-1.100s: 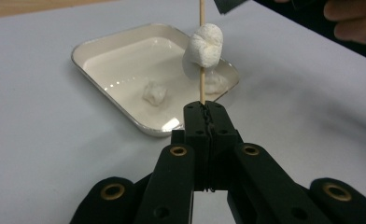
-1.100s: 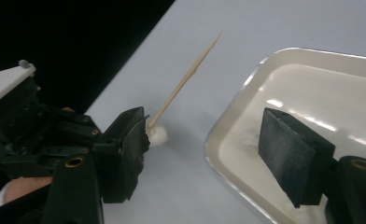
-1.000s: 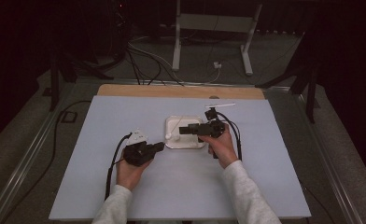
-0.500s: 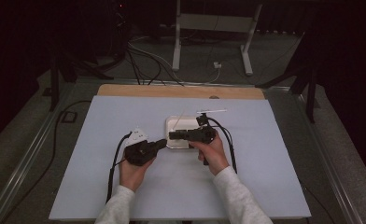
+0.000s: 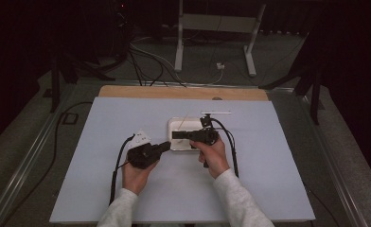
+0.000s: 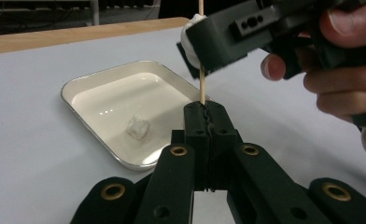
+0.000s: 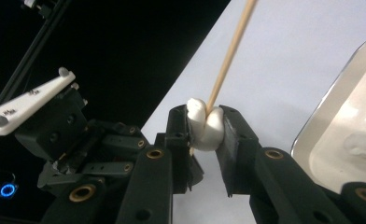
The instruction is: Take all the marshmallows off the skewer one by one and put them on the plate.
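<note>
The left black two-jaw gripper [image 6: 204, 116] is clenched on the lower end of a thin wooden skewer [image 6: 201, 86], which stands upright out of its tightly closed jaws beside the near right rim of a shallow cream-coloured rectangular metal tray [image 6: 95, 135]. The right black two-jaw gripper [image 7: 204, 126] has just been closing its jaws and now squeezes a soft white marshmallow [image 7: 203, 123] that sits threaded on the skewer, the stick rising slantwise out of the top of the marshmallow in the right gripper view. In the left gripper view the right gripper comes in from the upper right, held in a hand [image 6: 344, 70], with the marshmallow peeking out white behind its dark jaw, higher up the stick than the left gripper's hold. A second small white marshmallow piece [image 6: 138, 127] lies loose inside the tray, apart from both grippers. In the high view the two grippers meet at the tray's near edge on a pale blue-grey table sheet [image 5: 269, 189], the left gripper [image 5: 162, 146] pointing right and the right gripper [image 5: 176, 135] pointing left over the tray, black cables trailing back along white sleeves. A bare wooden strip [image 5: 183, 92] borders the far edge of the sheet, and beyond it are dark floor, loose cables and a white metal stand [image 5: 179, 47]. No brand, label or writing can be read anywhere.
</note>
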Demonstrator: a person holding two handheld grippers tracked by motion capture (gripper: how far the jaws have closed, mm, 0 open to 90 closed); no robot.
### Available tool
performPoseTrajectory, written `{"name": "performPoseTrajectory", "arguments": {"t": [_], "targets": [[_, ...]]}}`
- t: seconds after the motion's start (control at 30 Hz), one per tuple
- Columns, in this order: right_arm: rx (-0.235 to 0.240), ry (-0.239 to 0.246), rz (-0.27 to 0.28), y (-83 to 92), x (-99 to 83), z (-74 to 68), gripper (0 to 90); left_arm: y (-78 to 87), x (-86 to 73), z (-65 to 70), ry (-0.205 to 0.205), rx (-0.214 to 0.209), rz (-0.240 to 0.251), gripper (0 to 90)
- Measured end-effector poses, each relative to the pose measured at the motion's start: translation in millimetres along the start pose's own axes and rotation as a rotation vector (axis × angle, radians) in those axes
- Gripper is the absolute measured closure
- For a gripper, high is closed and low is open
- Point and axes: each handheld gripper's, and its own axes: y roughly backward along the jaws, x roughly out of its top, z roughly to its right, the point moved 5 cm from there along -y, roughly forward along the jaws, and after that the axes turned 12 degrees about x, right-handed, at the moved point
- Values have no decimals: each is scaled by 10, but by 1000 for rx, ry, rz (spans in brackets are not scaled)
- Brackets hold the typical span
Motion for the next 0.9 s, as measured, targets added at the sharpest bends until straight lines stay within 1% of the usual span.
{"name": "performPoseTrajectory", "arguments": {"t": [0.03,0.07,0.1,0.13,0.17,0.2,0.23,0.27,0.33,0.4,0.43,0.47,0.53,0.6,0.67,0.7,0.73,0.77,0.83,0.87,0.9], "targets": [[0,-2,6,14,10,-1,764,0,-3,2,-7,1,-2,900],[-5,0,14,32,22,-1,772,-4,-22,1,-25,7,-17,900],[-22,5,56,88,62,1,779,0,-45,-3,-35,5,-21,900],[-18,-6,100,175,120,15,782,12,-52,-12,-19,-9,-13,900],[2,-31,120,249,161,39,782,12,-44,-9,-19,-17,-12,900],[3,-38,113,289,179,55,782,4,-38,10,-30,-17,-15,900],[-16,-27,108,308,186,57,782,-10,-37,38,-51,-16,-20,900],[-28,-17,104,332,198,50,783,-23,-42,50,-57,-19,-23,900],[-42,-11,127,404,243,49,787,-16,-48,36,-57,-27,-25,900],[-46,-22,149,476,287,93,787,-2,-45,27,-69,-24,-28,900],[-43,-24,148,490,297,113,787,-3,-52,25,-72,-31,-32,900],[-54,-23,157,506,305,131,789,-5,-60,24,-75,-28,-36,900],[-56,-22,163,528,322,143,796,-4,-69,13,-82,-31,-41,900],[-49,-30,173,544,334,157,807,2,-72,5,-92,-24,-42,900],[-42,-40,173,543,330,167,808,7,-82,-11,-88,-14,-47,900],[-47,-37,172,537,326,166,810,7,-86,-12,-88,-12,-47,900],[-50,-28,170,530,326,160,809,10,-85,-13,-78,-7,-44,900],[-61,-11,165,517,324,134,802,13,-80,-14,-75,-6,-42,900],[-43,23,146,481,320,86,748,24,-65,-18,-61,-4,-33,900],[-37,31,135,462,314,74,691,28,-54,-16,-52,-3,-26,900],[-17,31,119,434,303,59,591,30,-48,-14,-47,-5,-23,900]]}}
